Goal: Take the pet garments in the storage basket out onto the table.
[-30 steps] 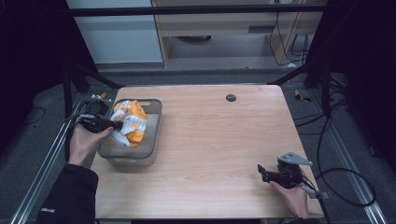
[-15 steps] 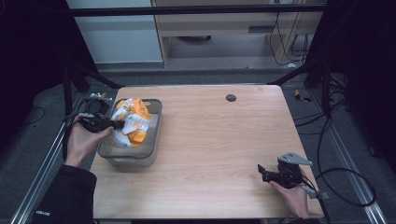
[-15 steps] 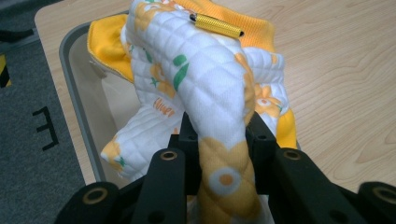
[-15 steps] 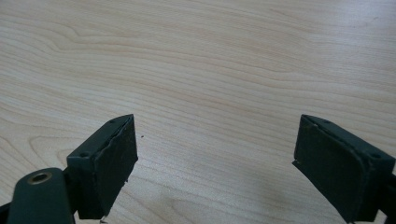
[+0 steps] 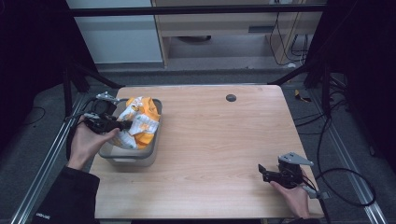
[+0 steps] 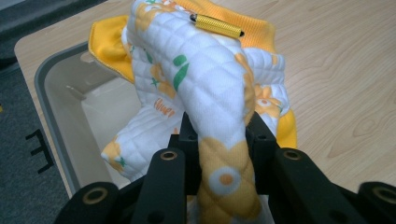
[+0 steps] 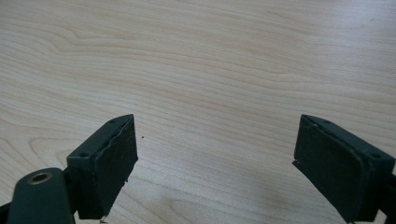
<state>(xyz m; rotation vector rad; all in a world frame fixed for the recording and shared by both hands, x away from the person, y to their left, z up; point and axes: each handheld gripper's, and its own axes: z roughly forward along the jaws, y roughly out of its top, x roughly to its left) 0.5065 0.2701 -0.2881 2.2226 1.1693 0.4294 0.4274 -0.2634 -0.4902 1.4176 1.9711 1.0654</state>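
A quilted white and yellow cloth with a flower print bulges out of a grey bin at the table's left side. My left gripper reaches in over the bin's left rim and is shut on a fold of that cloth. In the left gripper view the cloth rises from between the jaws of the left gripper, with a small gold ribbed cylinder on top of it, above the bin. My right gripper rests near the table's front right corner, open; in its own view the right gripper holds nothing over bare wood.
The wooden table has a dark round hole near its far edge. Black frame posts and metal rails flank the table. Cables lie on the floor at the right.
My left gripper has shifted slightly to the right over the bin with the cloth in it. The right gripper has stayed in place.
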